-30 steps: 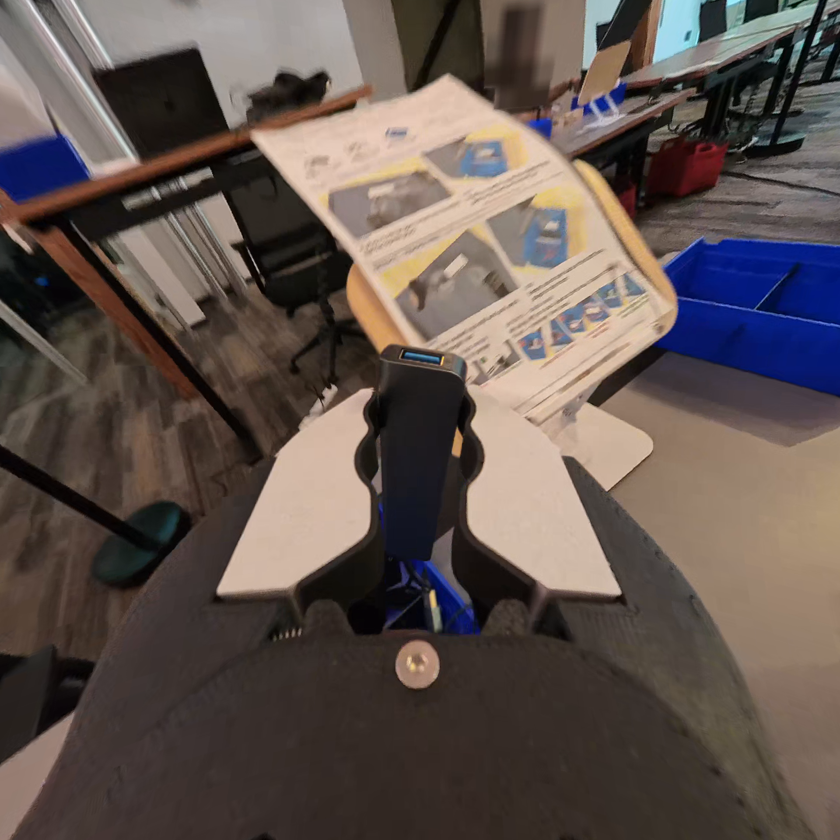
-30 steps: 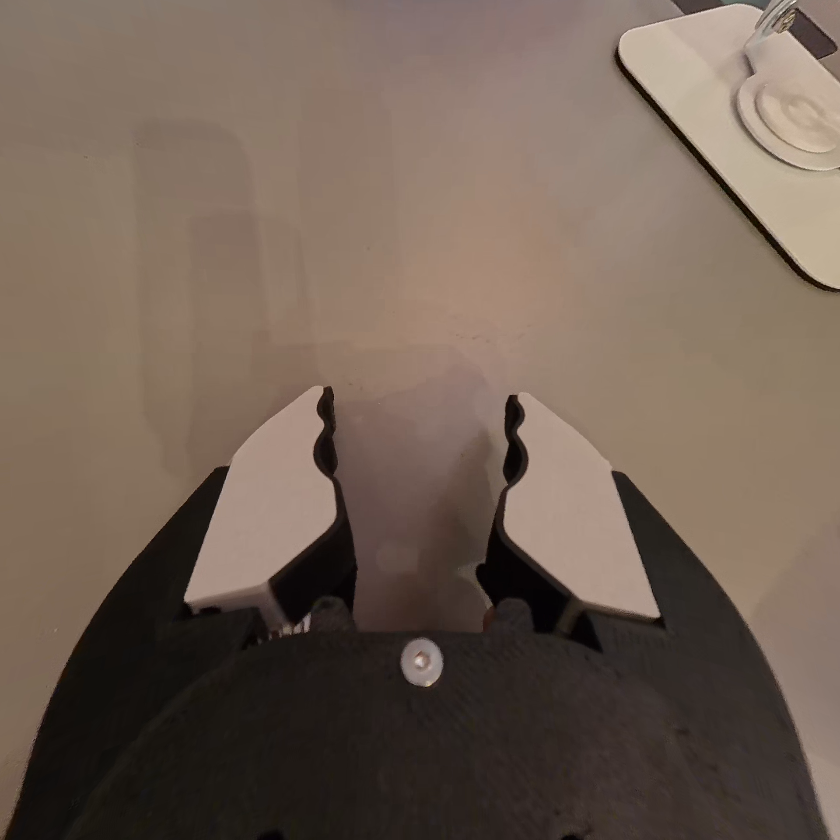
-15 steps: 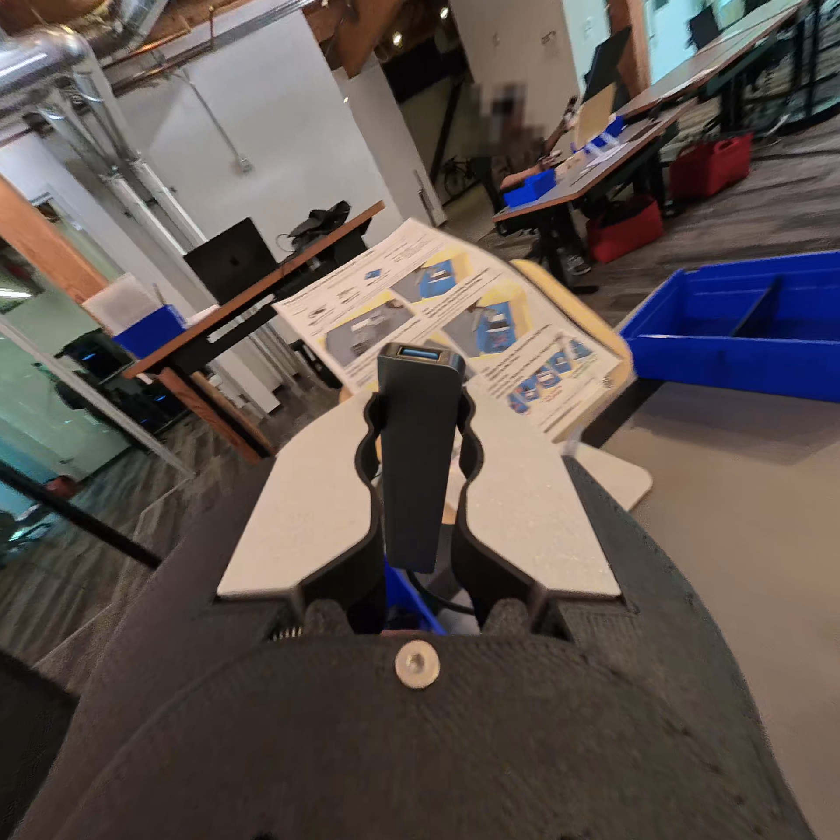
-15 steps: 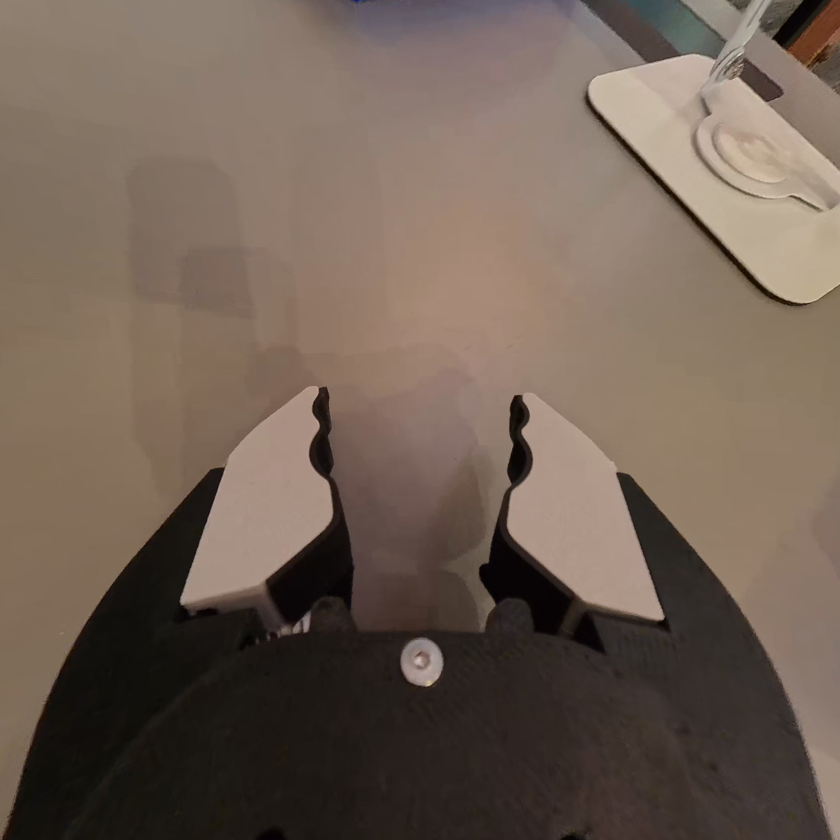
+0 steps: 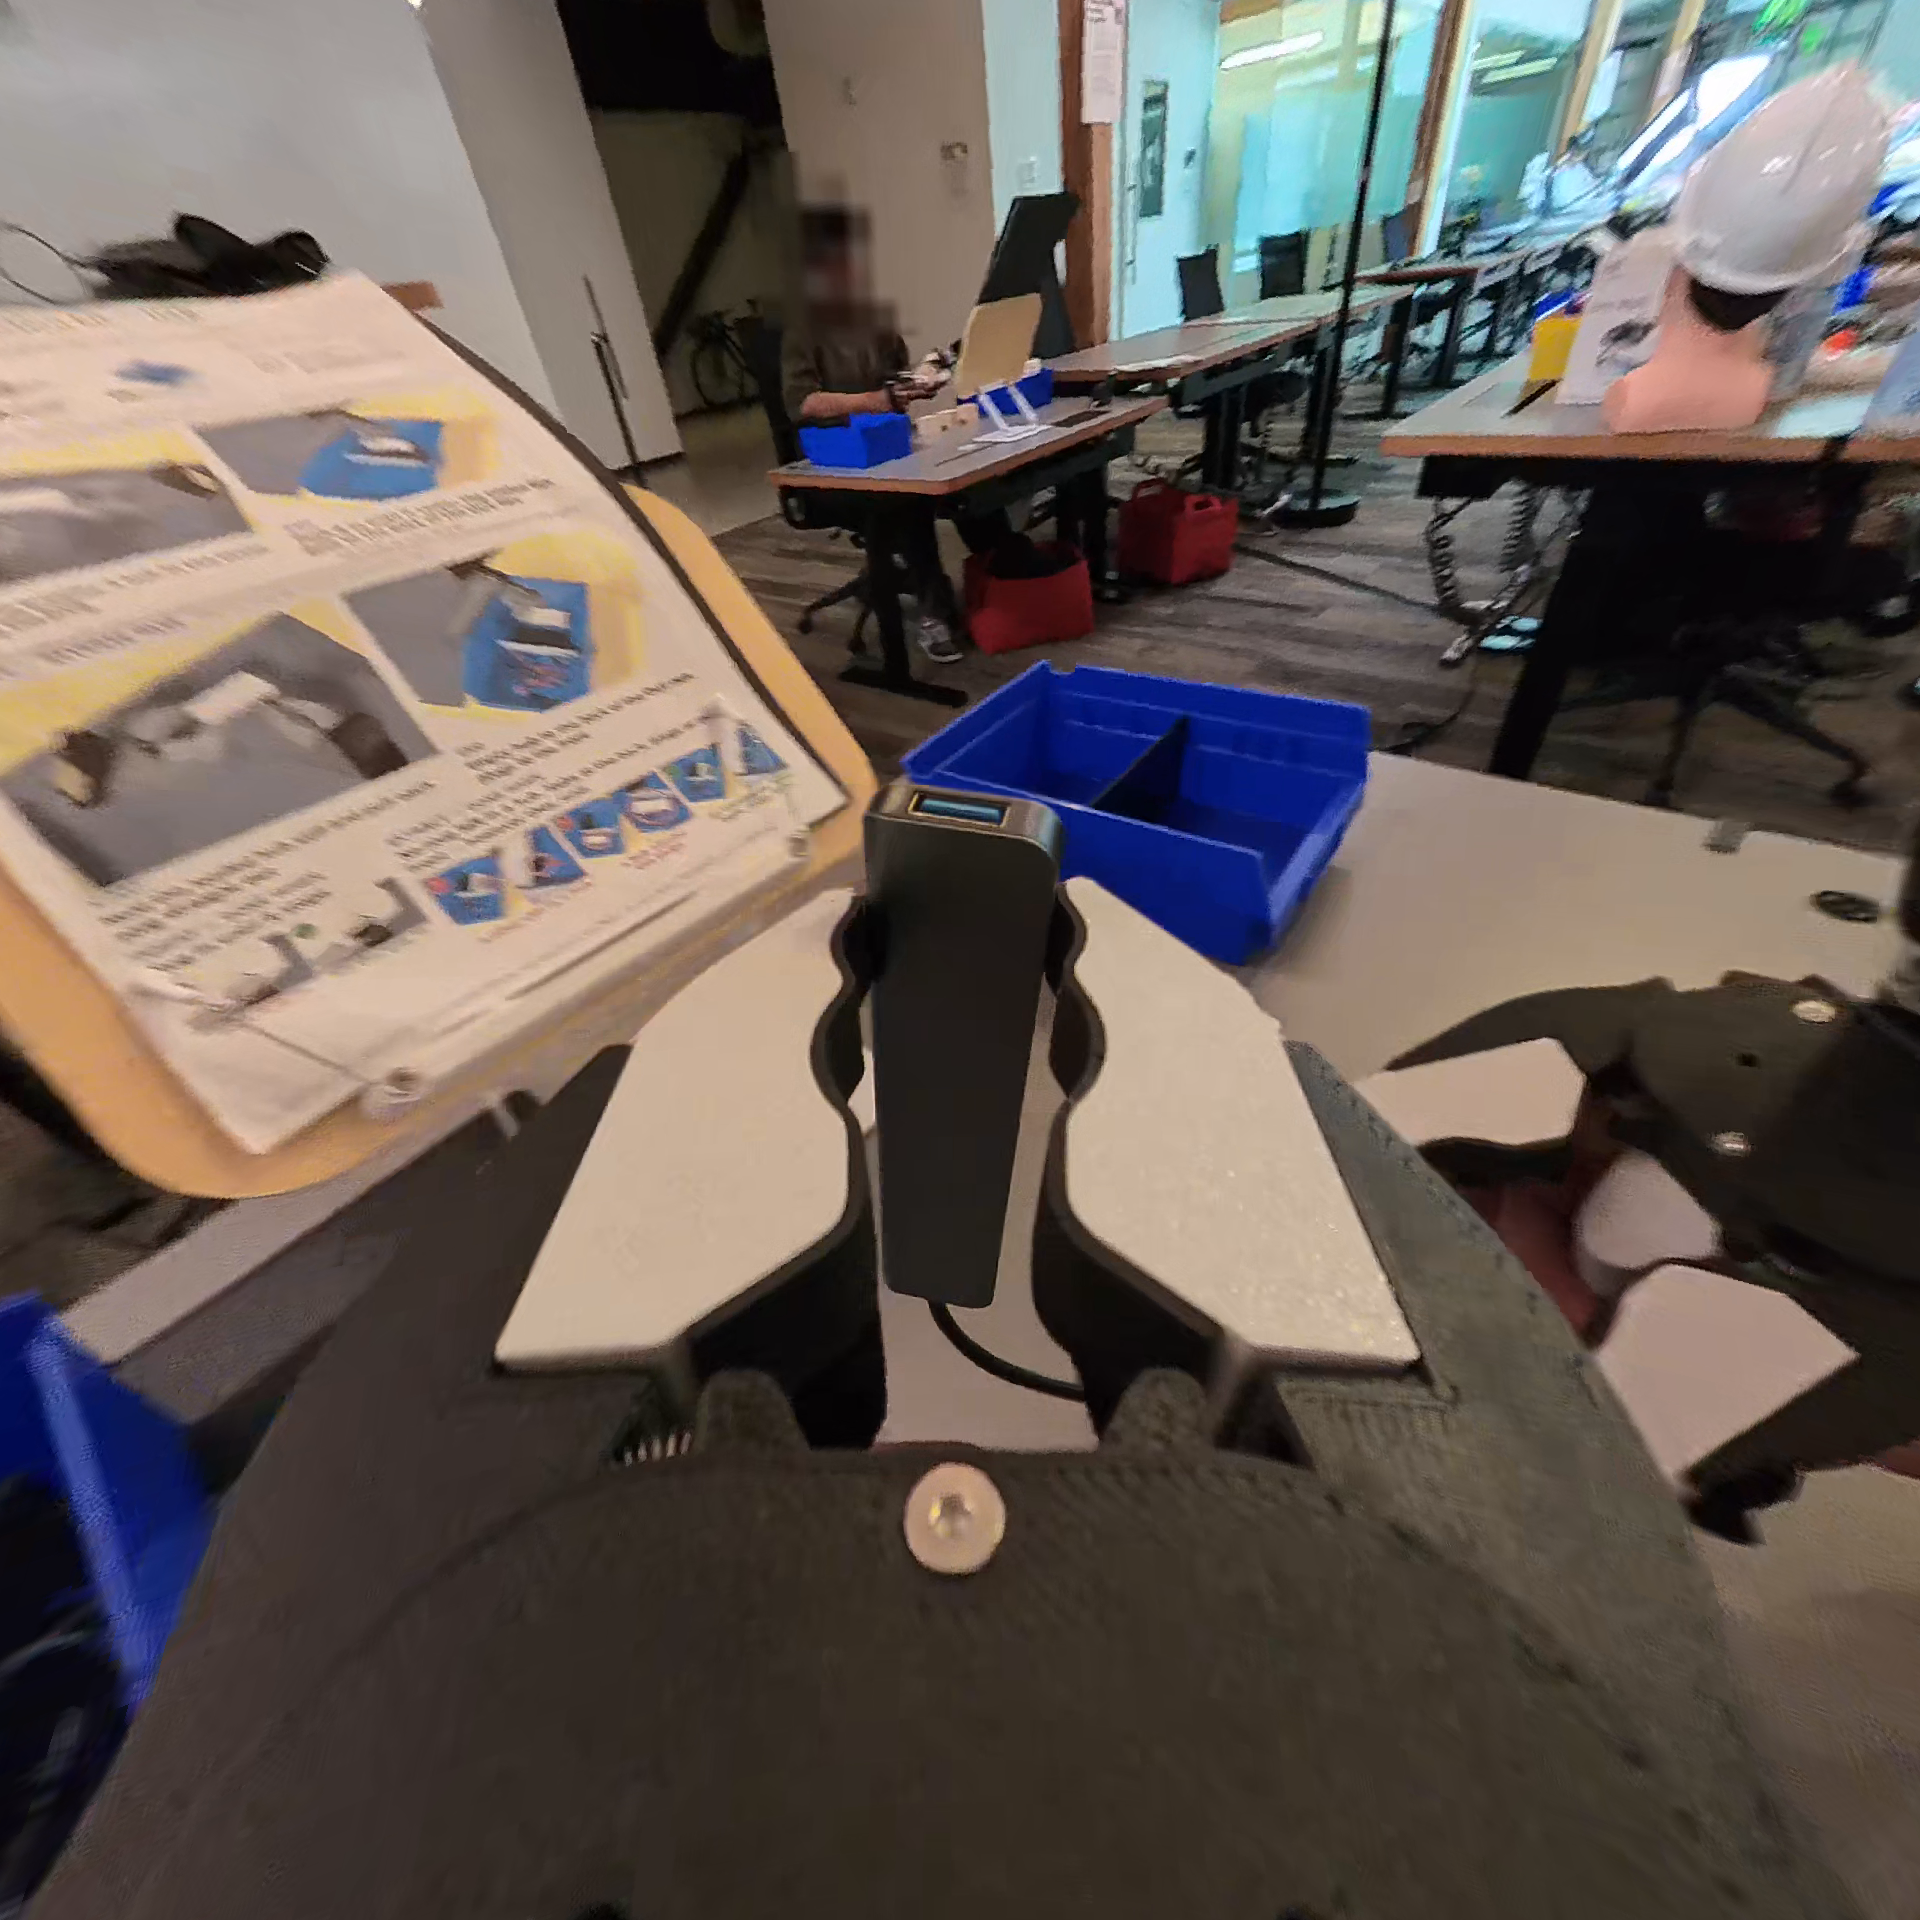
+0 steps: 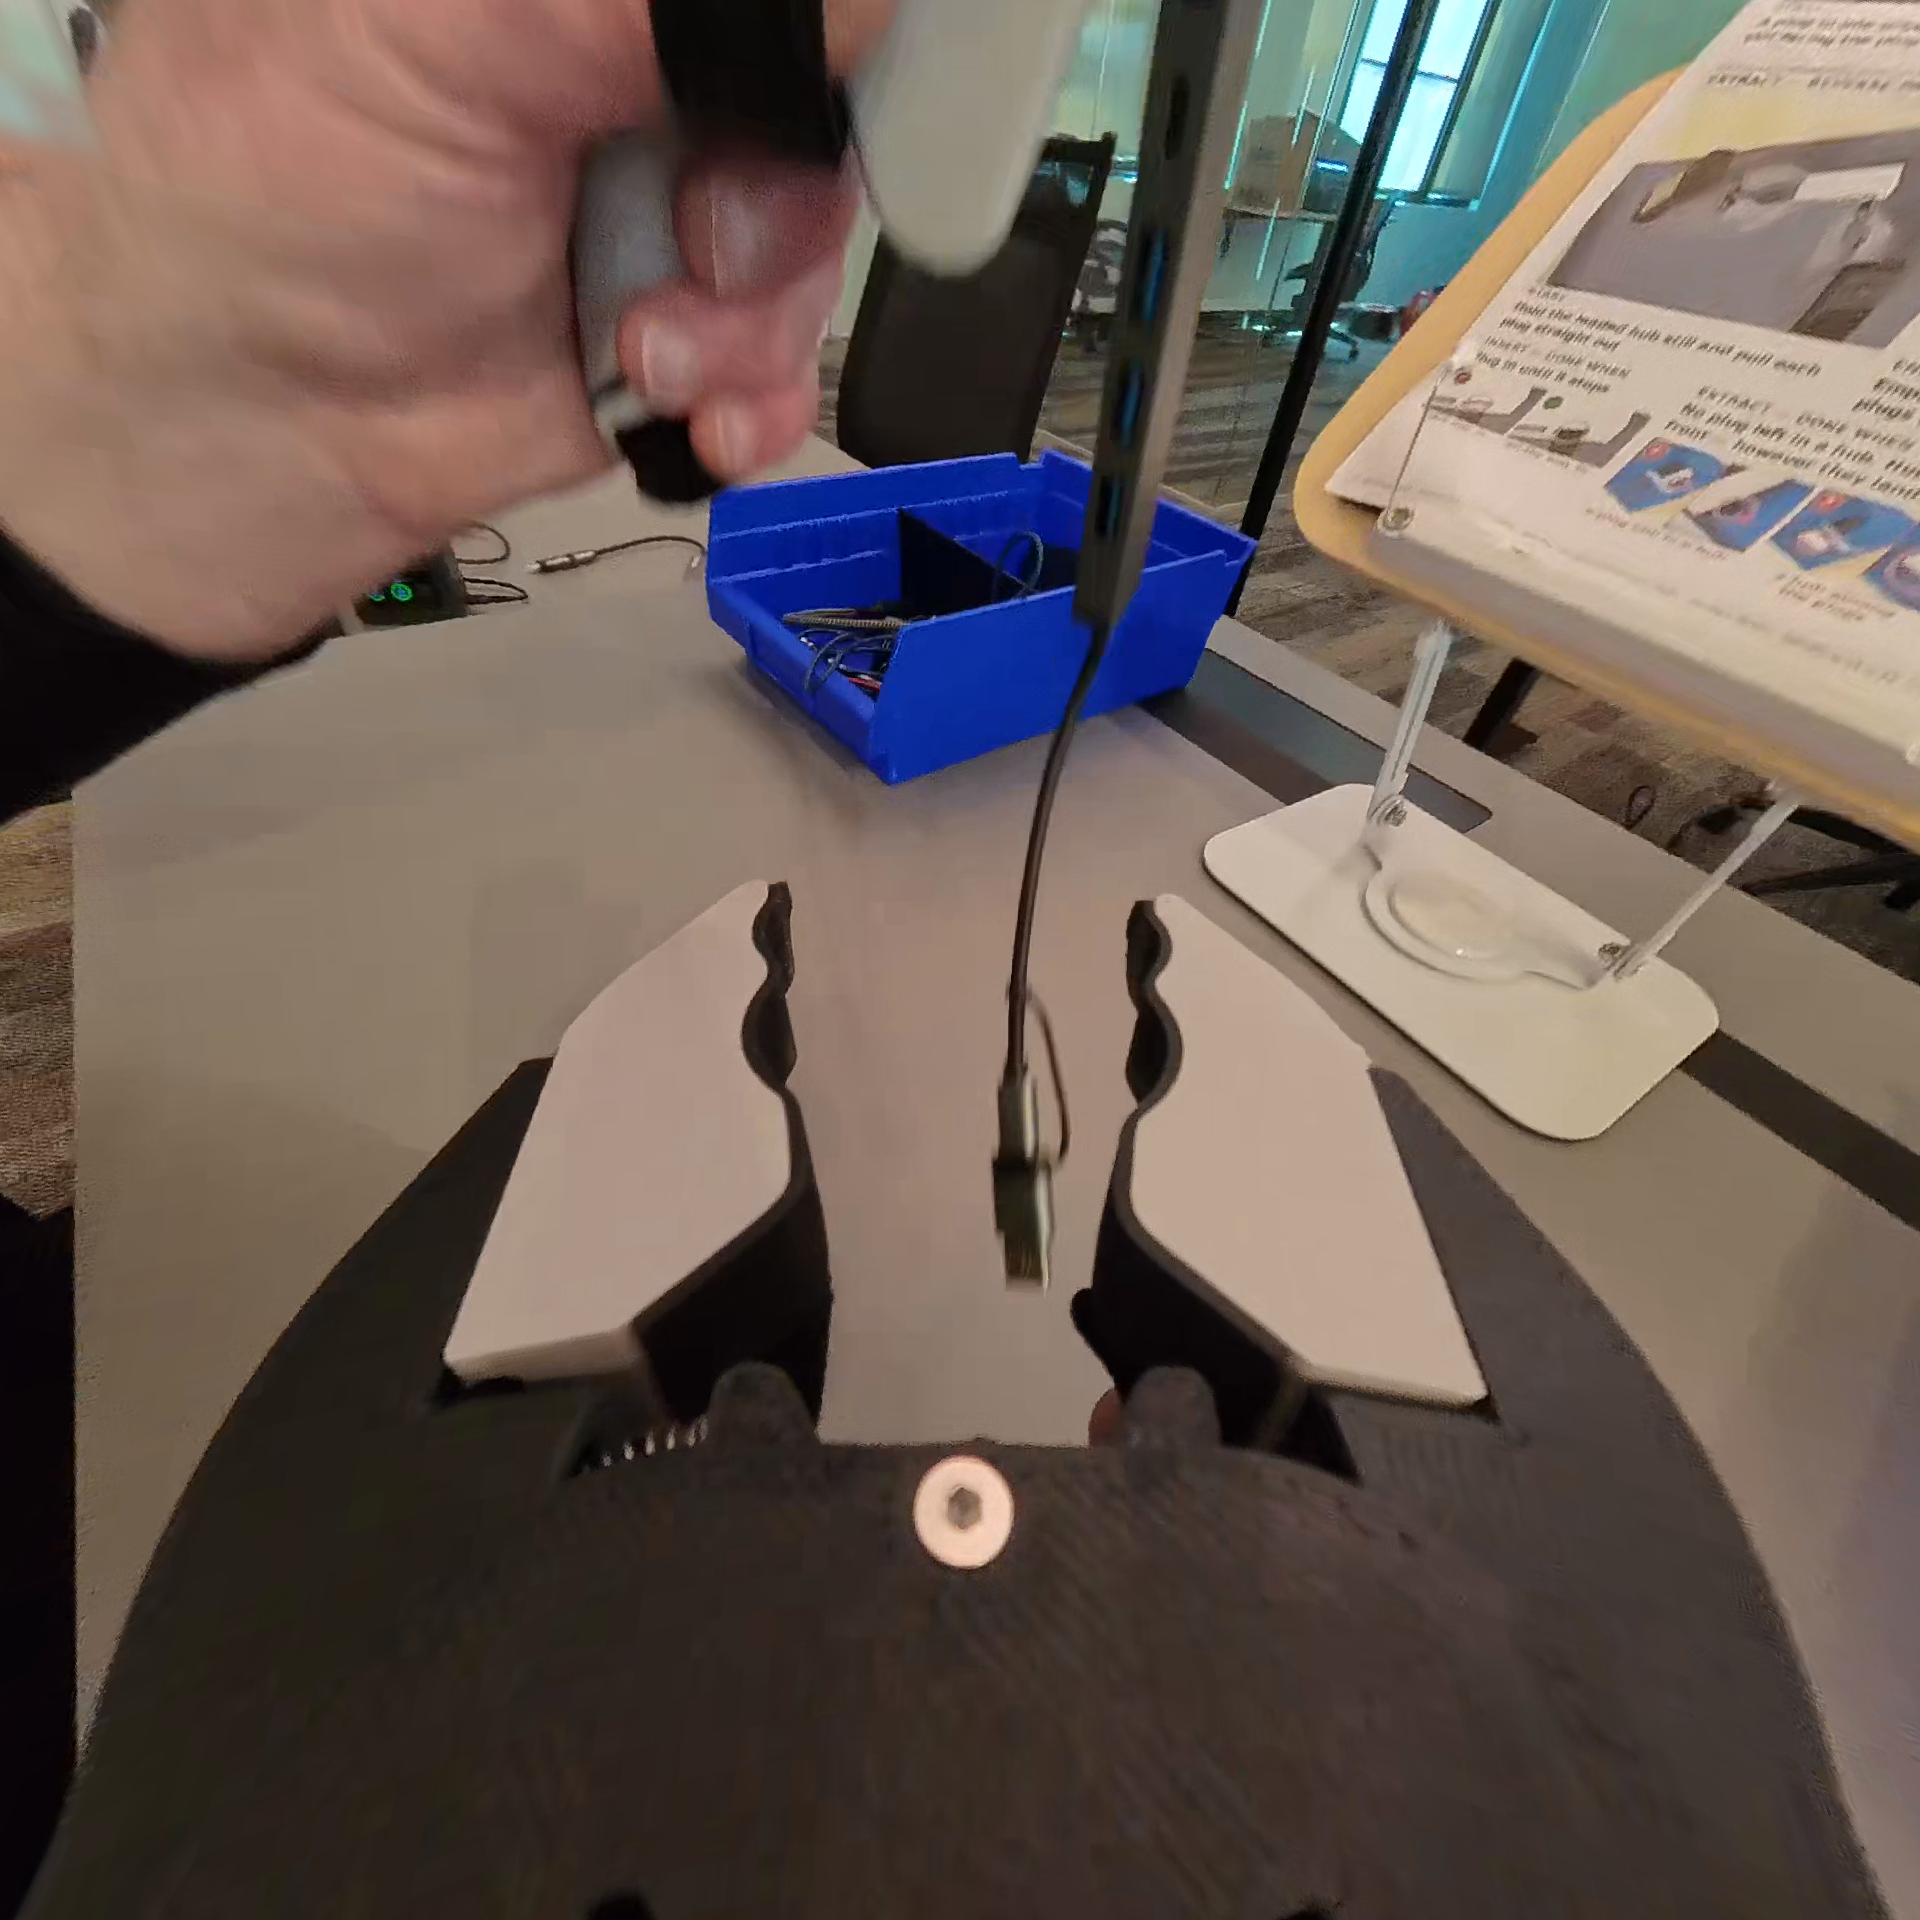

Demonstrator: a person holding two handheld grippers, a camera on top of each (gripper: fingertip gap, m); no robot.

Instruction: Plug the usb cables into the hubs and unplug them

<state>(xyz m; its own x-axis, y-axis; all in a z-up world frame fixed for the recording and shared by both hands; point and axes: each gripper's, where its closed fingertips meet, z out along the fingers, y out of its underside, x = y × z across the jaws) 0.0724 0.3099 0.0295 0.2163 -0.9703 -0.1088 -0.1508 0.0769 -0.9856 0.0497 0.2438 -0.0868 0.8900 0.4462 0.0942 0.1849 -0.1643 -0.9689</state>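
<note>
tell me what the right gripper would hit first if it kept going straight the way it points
Probably the dangling cable plug of the hub, hanging between the right gripper's open fingers without touching them. Beyond it stands the blue bin, though depth is unclear.

1. Illumination: even, moderately bright indoor light; glazed partitions in the background appear brightest.
2. Shadows: soft and faint on the table.
3. Blur: motion smear affects the hand, the dangling plug and the instruction sheet.
4. Distortion: wide-angle bending curves straight edges toward the frame borders.
5. Focus: the near hand-held gripper body renders sharp.
</note>
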